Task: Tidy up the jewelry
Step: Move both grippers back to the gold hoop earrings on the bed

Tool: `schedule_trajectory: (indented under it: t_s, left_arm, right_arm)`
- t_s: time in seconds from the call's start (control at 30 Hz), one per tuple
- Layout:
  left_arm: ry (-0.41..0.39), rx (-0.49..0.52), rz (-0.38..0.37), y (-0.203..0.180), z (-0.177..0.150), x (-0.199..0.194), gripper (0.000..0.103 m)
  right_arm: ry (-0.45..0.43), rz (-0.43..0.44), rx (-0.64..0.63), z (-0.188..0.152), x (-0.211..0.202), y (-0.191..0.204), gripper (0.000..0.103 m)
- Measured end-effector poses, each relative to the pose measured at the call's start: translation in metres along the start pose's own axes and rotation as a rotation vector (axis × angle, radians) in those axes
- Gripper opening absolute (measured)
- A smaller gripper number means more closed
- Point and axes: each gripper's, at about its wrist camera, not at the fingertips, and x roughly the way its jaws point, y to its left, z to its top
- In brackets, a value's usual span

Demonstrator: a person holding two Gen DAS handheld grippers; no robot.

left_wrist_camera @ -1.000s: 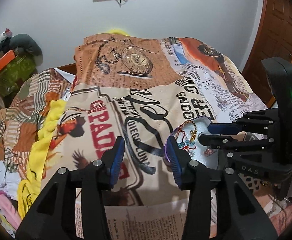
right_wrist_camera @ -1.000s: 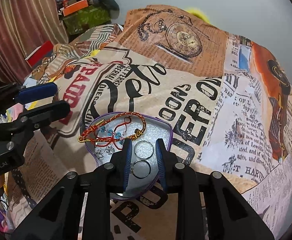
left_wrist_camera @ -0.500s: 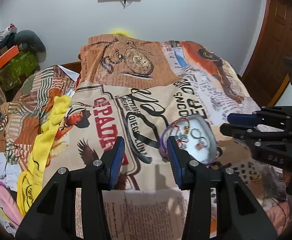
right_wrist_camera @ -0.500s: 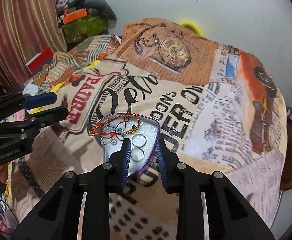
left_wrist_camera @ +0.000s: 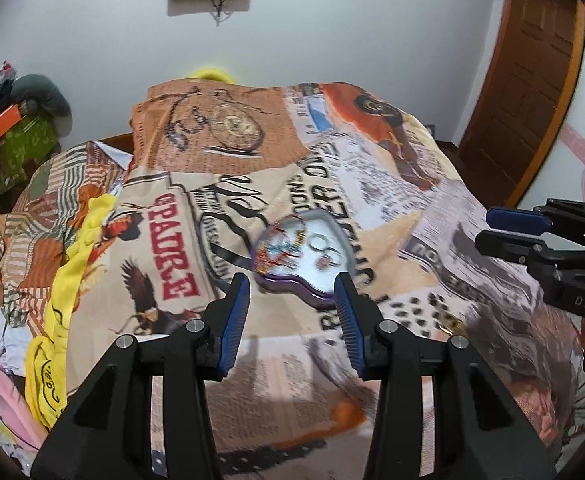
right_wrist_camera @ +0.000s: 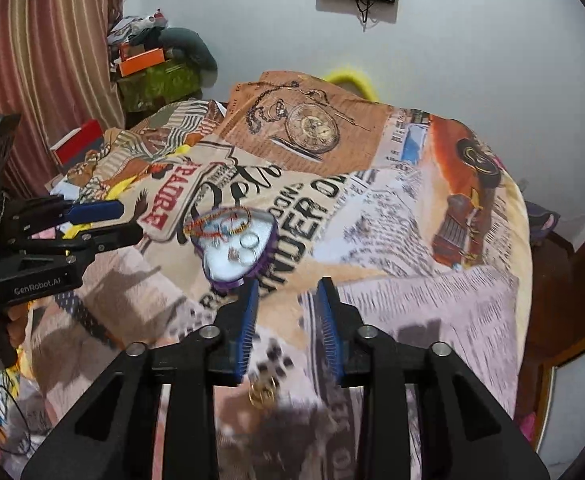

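Purple metal makes the rim of the little tray (right_wrist_camera: 266, 256) that sits on the bed (right_wrist_camera: 412, 232), about in the middle of the printed bedspread (left_wrist_camera: 164, 200). Inside the tray lie a red and gold string bracelet (right_wrist_camera: 218, 224) along its far side and two silver rings (right_wrist_camera: 248, 248) nearer the front.

The right hand-held gripper (right_wrist_camera: 288, 320) hangs just in front of the tray, not touching it. Its jaws have just been opening, and nothing is between them — only the bedspread shows in the gap. The left hand-held gripper (left_wrist_camera: 292, 312) is part open too and holds nothing. The tray shows between its blue pads but farther off, not gripped.

It looks like one piece has just gone into the tray, so the step in hand is going for the next piece. A small gold piece (right_wrist_camera: 262, 394) lies on the bedspread near the front edge of the bed, just below the right jaws. It is blurry, so I cannot tell what kind of jewelry it is.

The next move calls for lowering a hand-held gripper over that gold piece with the jaws wide enough to go around it. The piece is small and flat on soft cloth — the pads may pinch cloth too.
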Motion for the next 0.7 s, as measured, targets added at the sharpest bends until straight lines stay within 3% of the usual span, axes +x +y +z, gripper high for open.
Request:
schedule_trajectory:
  t_s: [0.23,0.47,0.7]
  left_arm:
    - [0.042,0.068,-0.031,-0.033,-0.020,0.004,0.044]
    - [0.106,0.067,-0.053,-0.044,-0.041,0.017,0.045]
    - [0.144,0.051,-0.060,-0.041,-0.054,0.026,0.045]
  right_arm:
    - [0.057,0.035,0.012,-0.030,0.008,-0.002,0.041]
    - [0.138,0.049,-0.015,-0.059,0.034,0.005,0.041]
    - [0.129,0.074,-0.016,-0.061,0.040,0.006,0.038]
